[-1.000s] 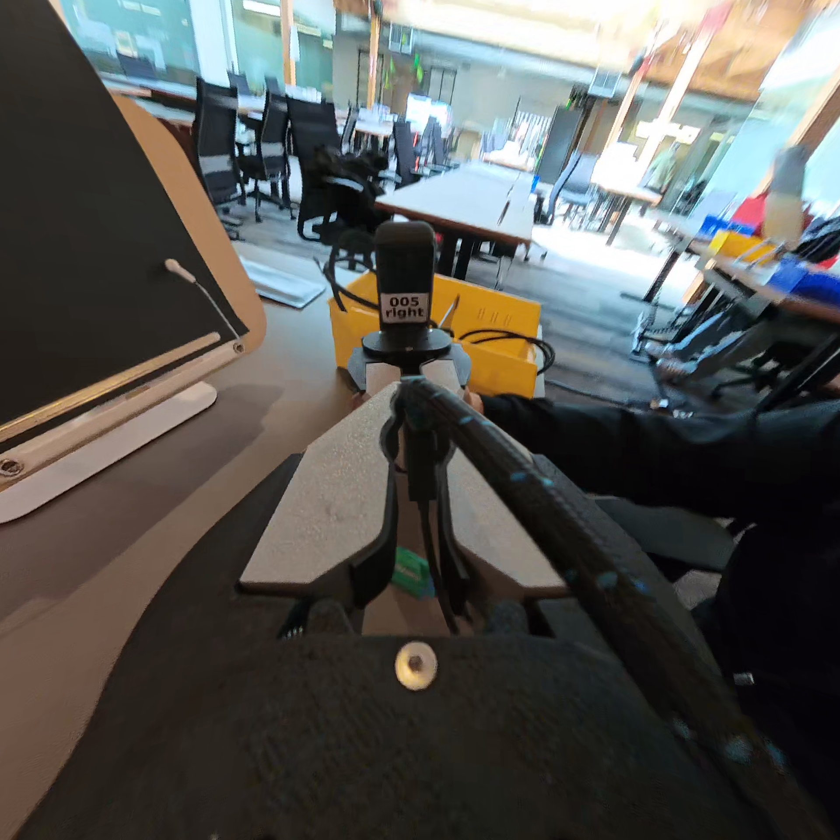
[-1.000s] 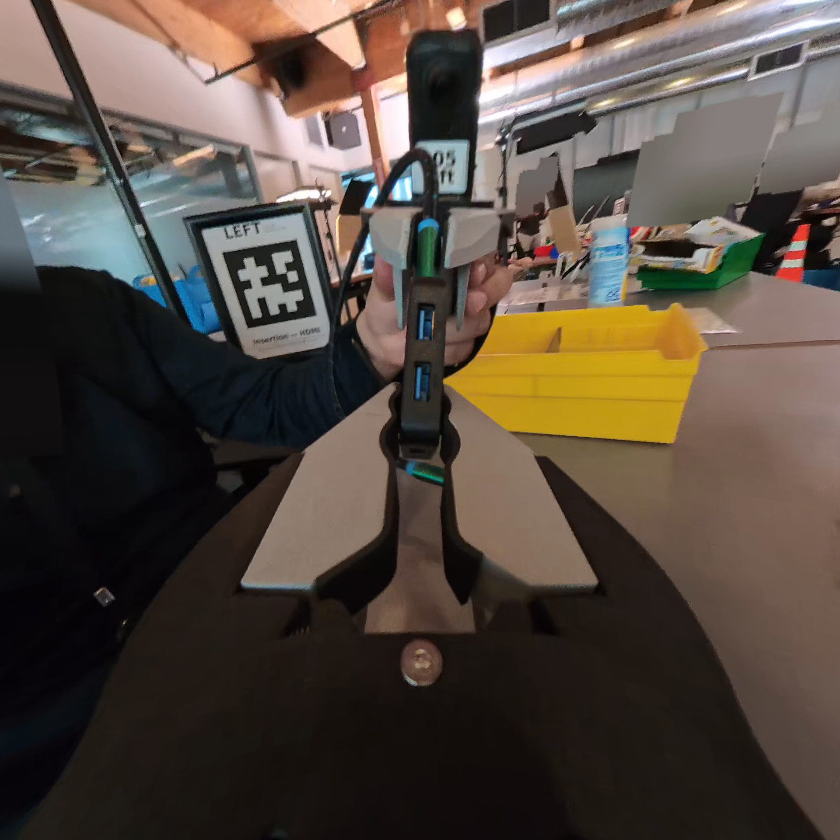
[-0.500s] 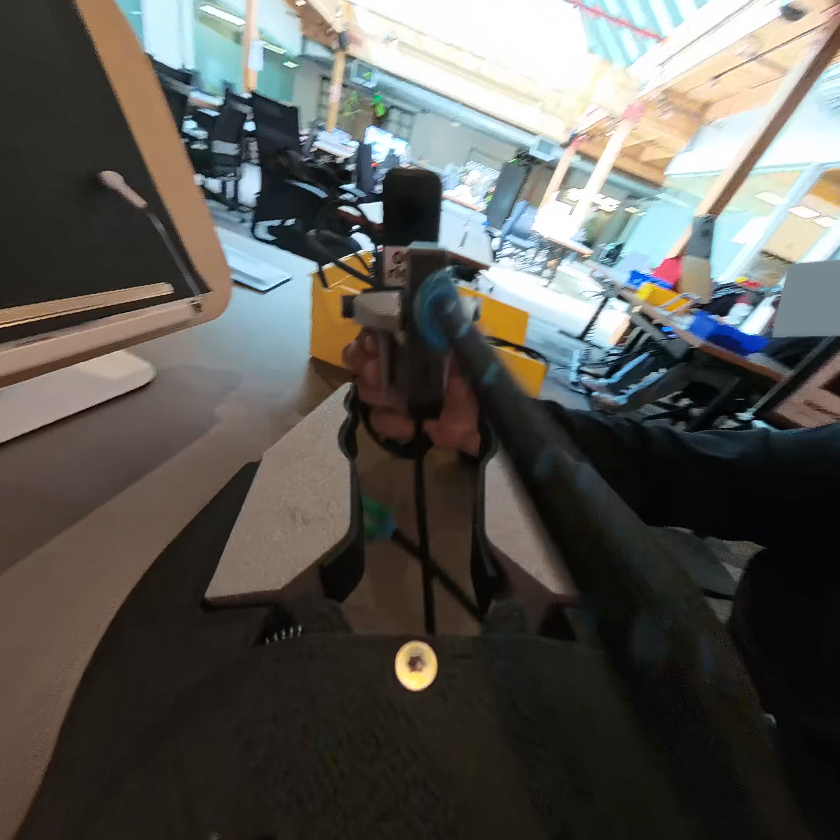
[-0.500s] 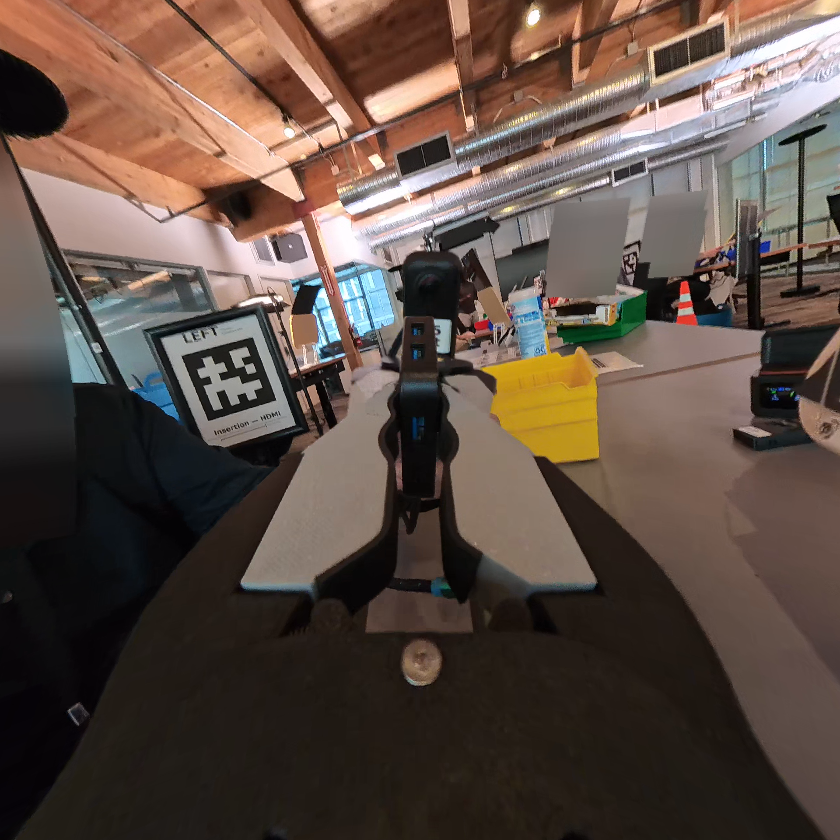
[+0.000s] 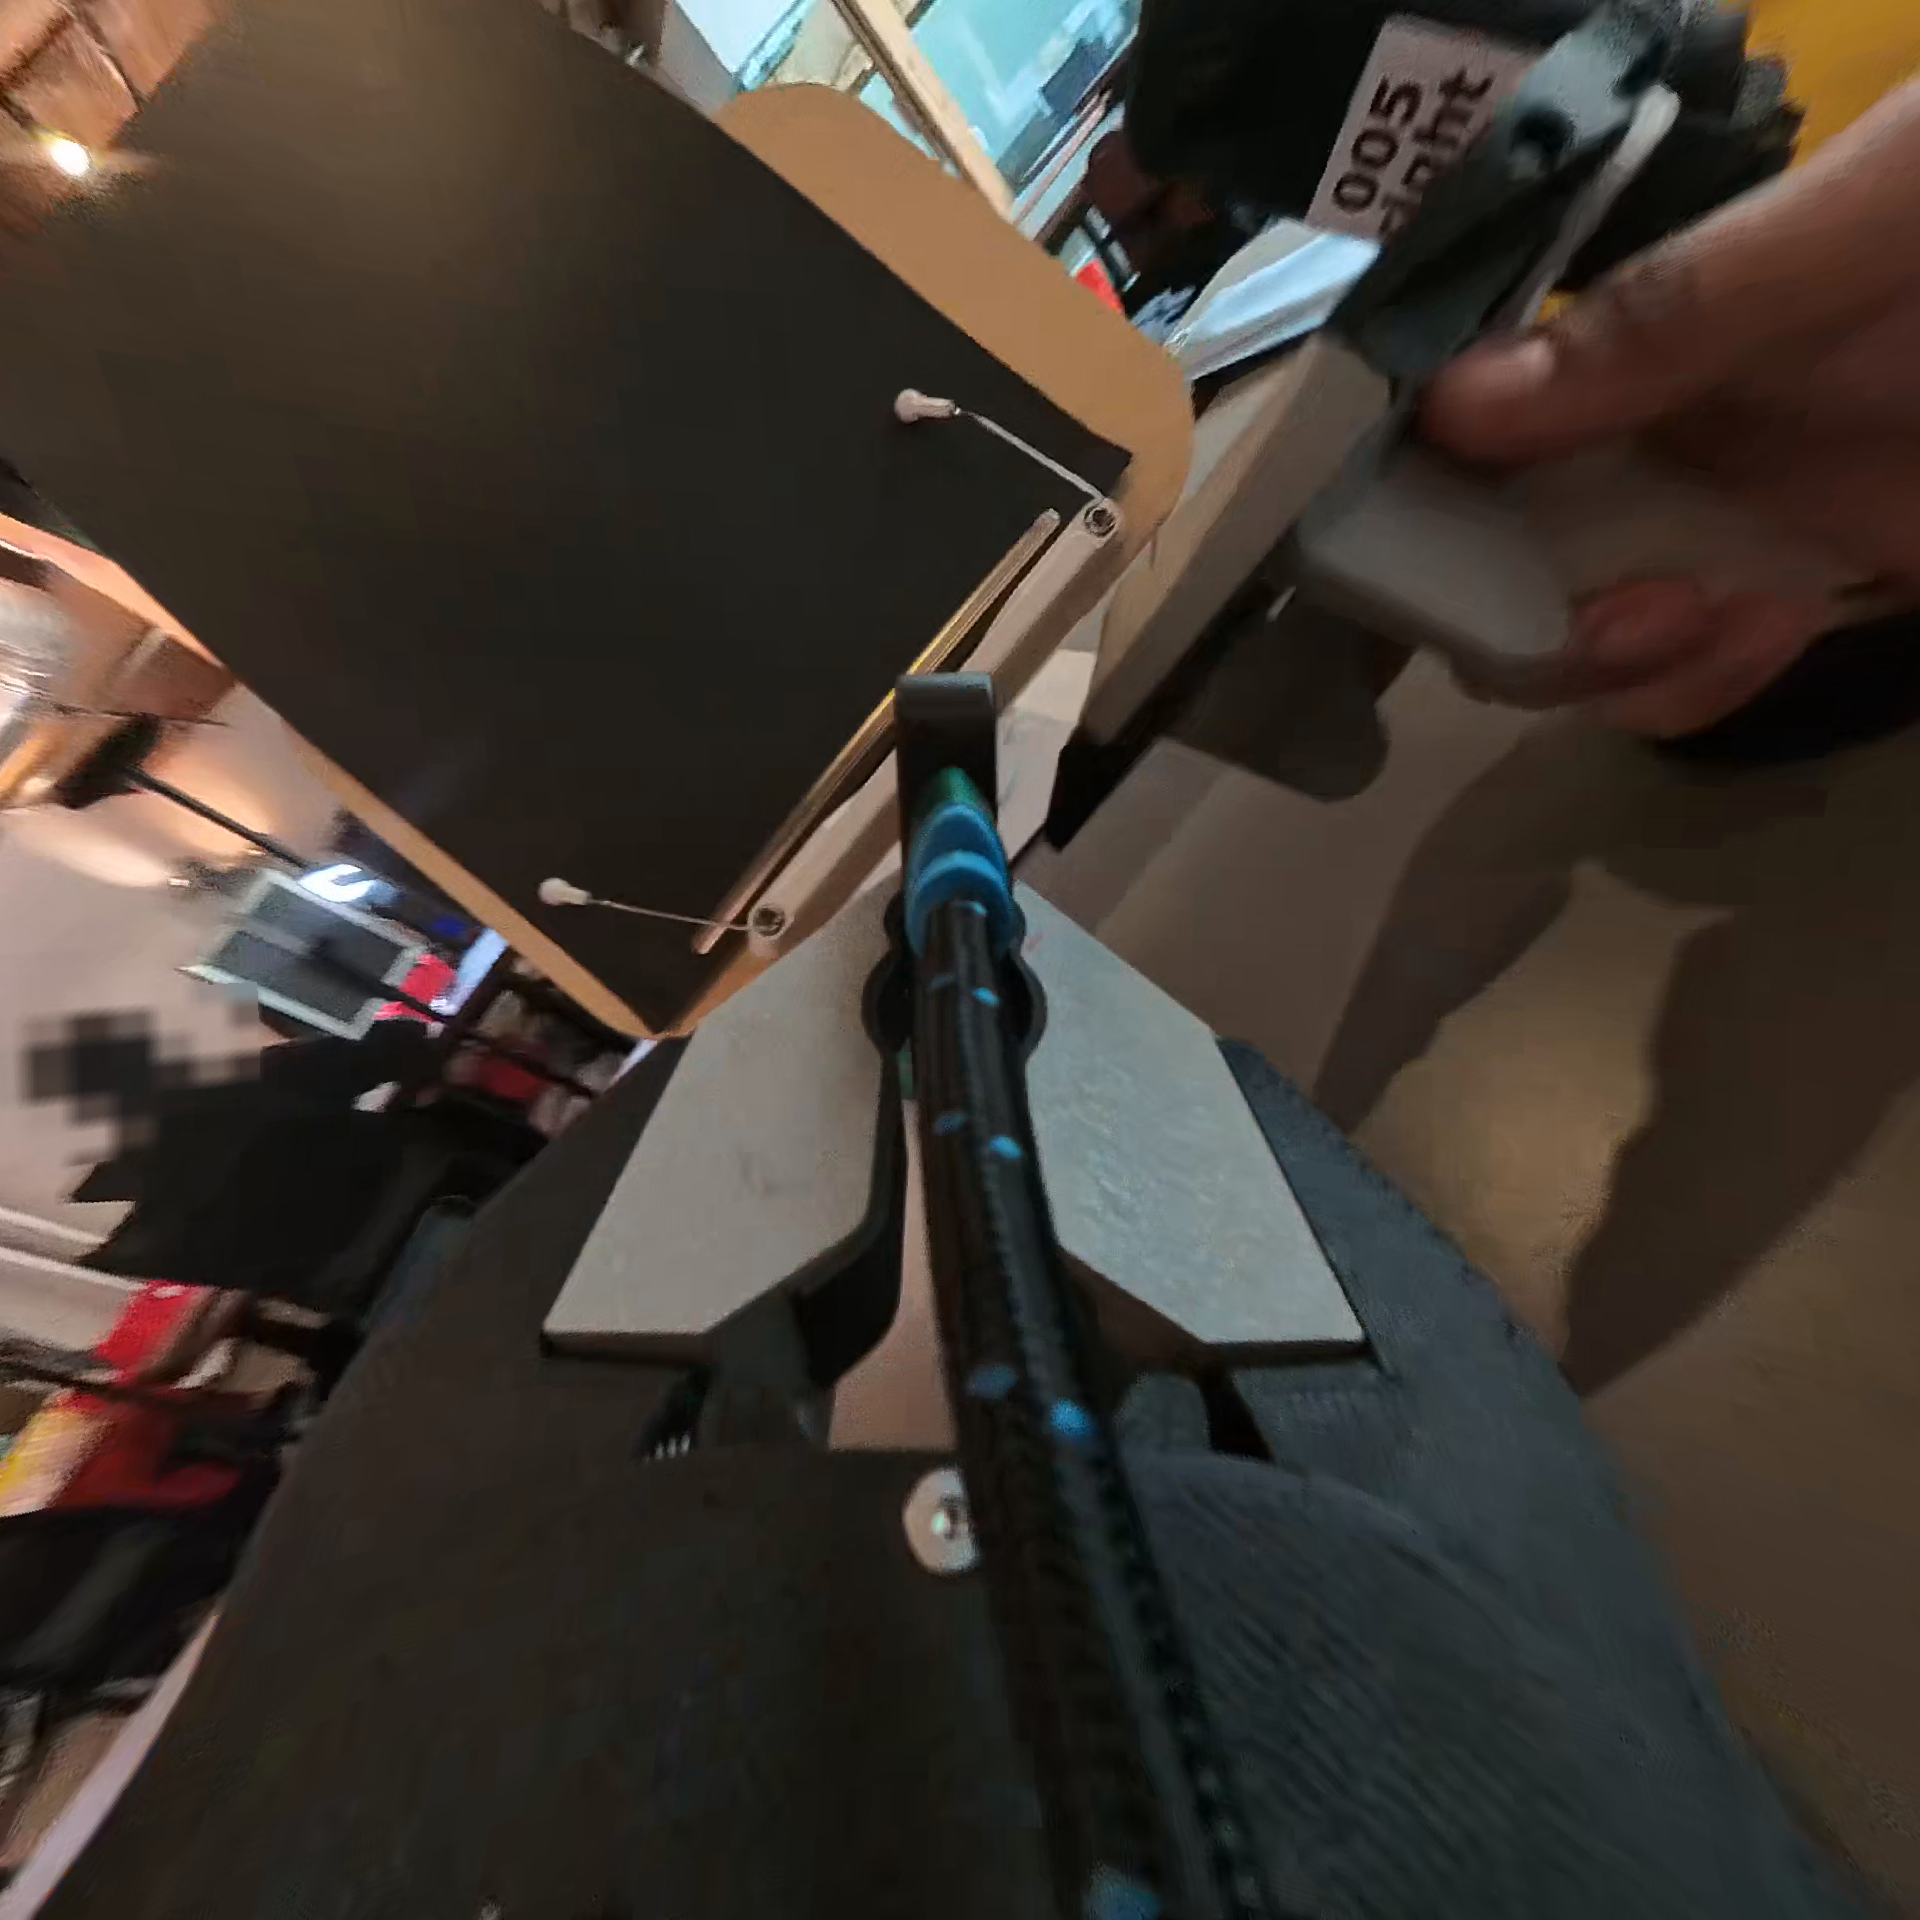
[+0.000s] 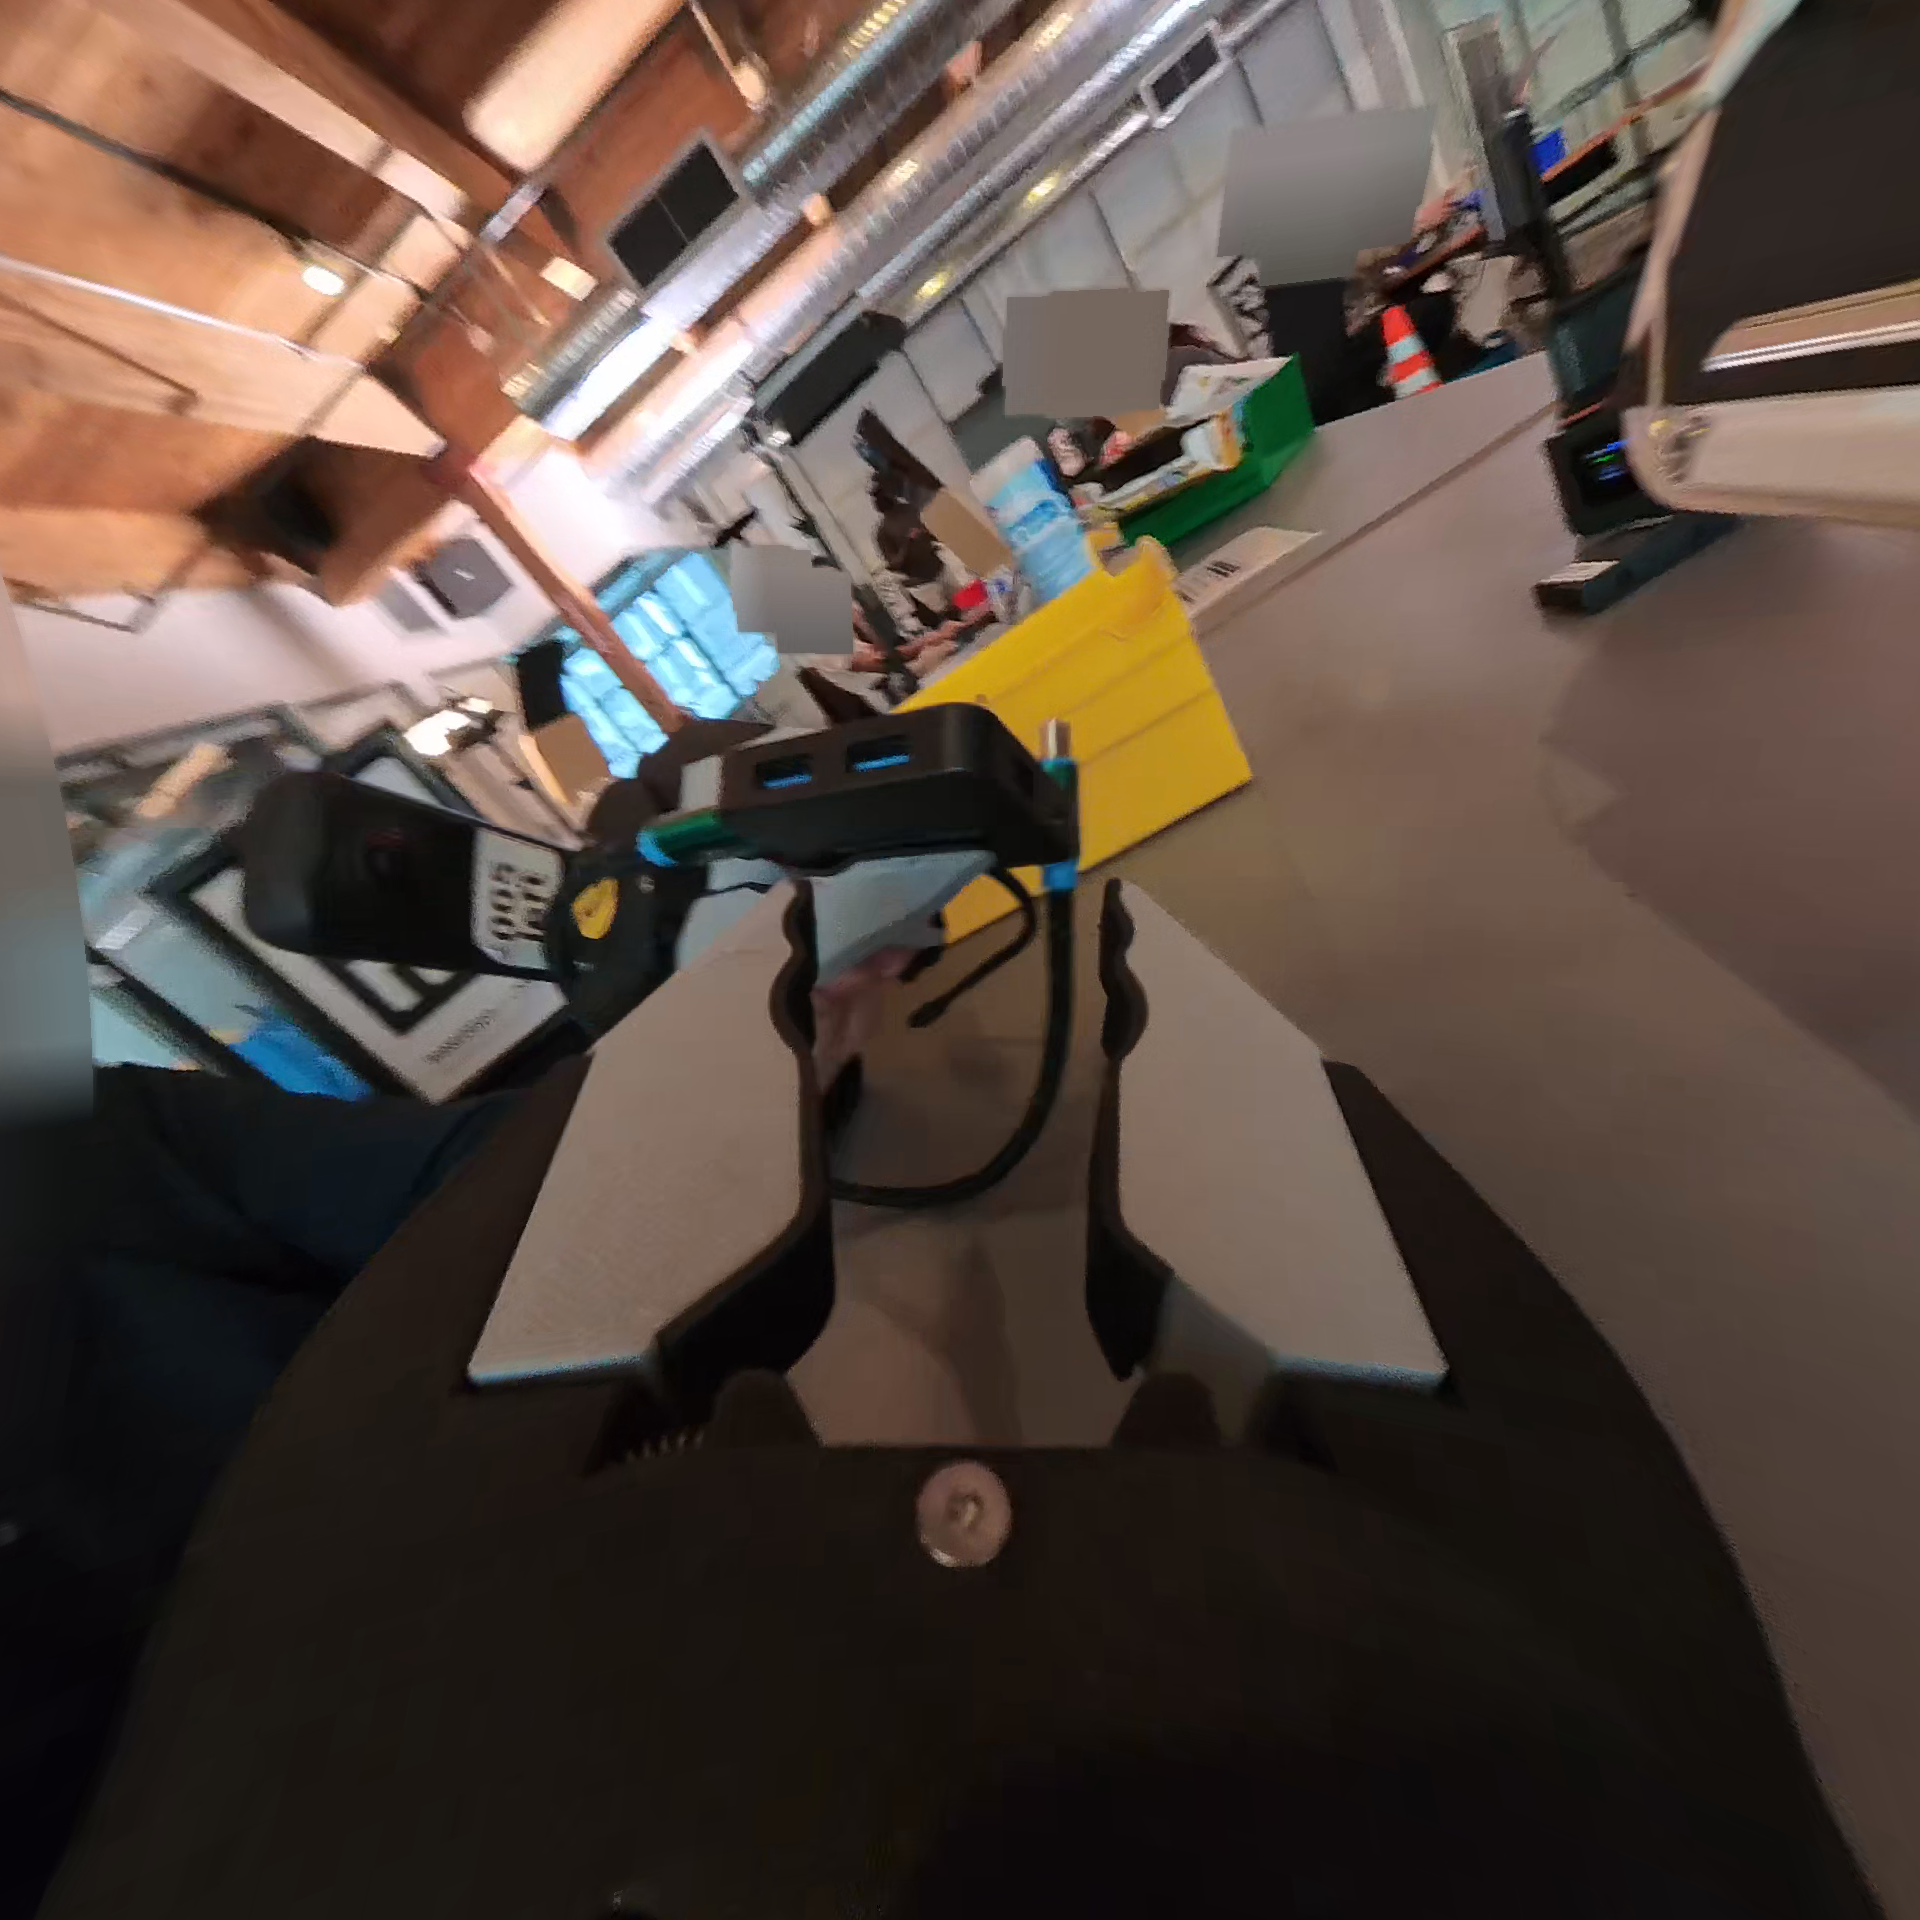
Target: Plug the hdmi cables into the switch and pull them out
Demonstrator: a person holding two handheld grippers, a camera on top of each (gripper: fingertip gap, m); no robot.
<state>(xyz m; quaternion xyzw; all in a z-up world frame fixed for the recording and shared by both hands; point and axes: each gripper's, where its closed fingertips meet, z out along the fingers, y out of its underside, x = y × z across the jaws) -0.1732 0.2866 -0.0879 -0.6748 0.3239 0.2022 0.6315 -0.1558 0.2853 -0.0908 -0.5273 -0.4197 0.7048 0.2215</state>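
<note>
Black braided cable (image 5: pixel 961 1122) with blue flecks runs up the middle of the left wrist view, and the left claw (image 5: pixel 951 997) is pinched shut on it just behind the blue collar of the plug (image 5: pixel 951 862). The plug sits in the dark switch (image 5: pixel 943 727), which hangs in the air beyond the tips. To my eye the grip is on the cord, so a hard pull could strain the collar or let the cord slip. A hand (image 5: pixel 1704 416) wraps the other tool at the upper right.

From the right wrist view, the right claw (image 6: pixel 956 935) stands wide apart with nothing in it. The switch (image 6: pixel 883 795), showing two blue ports, floats above the grey worktop (image 6: pixel 1558 935) with its thin lead (image 6: pixel 1039 1091) looping loose. Unsupported, it could twist or swing.
</note>
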